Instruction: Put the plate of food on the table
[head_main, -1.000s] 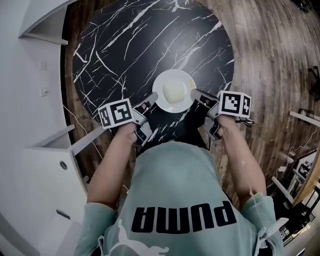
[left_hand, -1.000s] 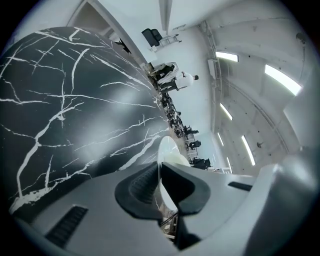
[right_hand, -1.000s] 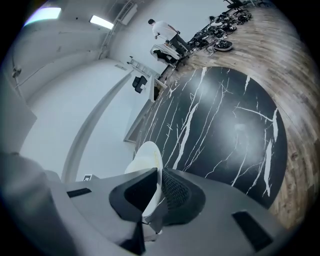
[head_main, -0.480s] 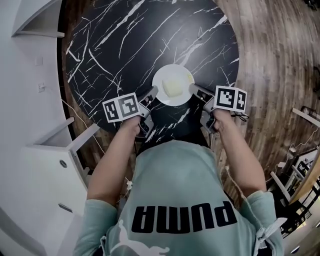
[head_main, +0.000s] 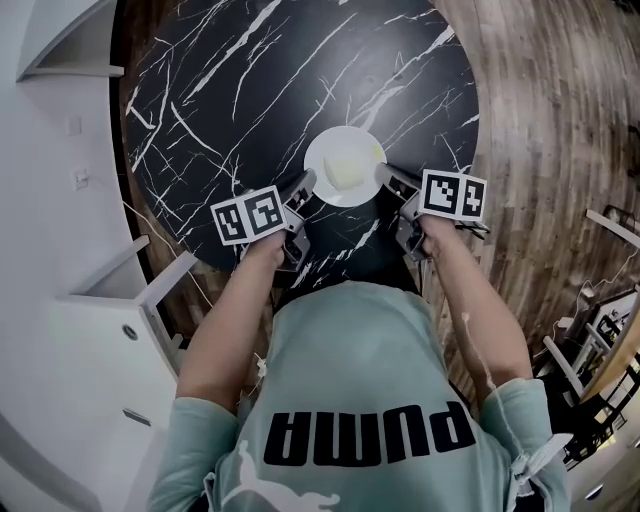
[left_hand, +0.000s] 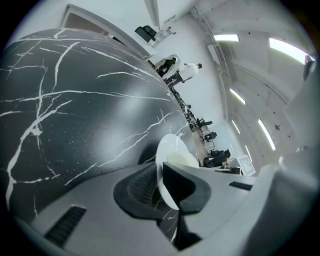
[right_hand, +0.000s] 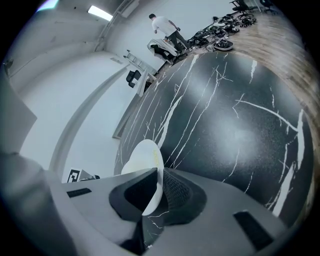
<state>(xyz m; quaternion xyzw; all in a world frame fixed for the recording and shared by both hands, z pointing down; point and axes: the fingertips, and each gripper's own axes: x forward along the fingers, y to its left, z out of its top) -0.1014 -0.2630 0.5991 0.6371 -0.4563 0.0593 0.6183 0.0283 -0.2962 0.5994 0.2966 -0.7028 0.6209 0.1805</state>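
Note:
A white plate (head_main: 345, 165) with a pale yellow block of food (head_main: 348, 172) lies low over the near part of the round black marble table (head_main: 250, 90); I cannot tell whether it touches. My left gripper (head_main: 306, 186) is at the plate's left rim. Its jaws are opening, and the rim (left_hand: 170, 150) stands between them with a thin gap at the ribbed pad (left_hand: 142, 185). My right gripper (head_main: 384, 176) is shut on the plate's right rim (right_hand: 145, 155), pads against both faces. The food (left_hand: 182, 160) shows just past the left jaws.
White shelving (head_main: 90, 290) stands left of the table. Wooden floor (head_main: 560, 120) runs along the right. The table's near edge (head_main: 340, 270) is just in front of the person's body. Far off, a person (right_hand: 162, 24) stands by desks and chairs.
Both grippers and the plate have moved forward, farther over the table. The left jaws now stand a little wider around the rim.

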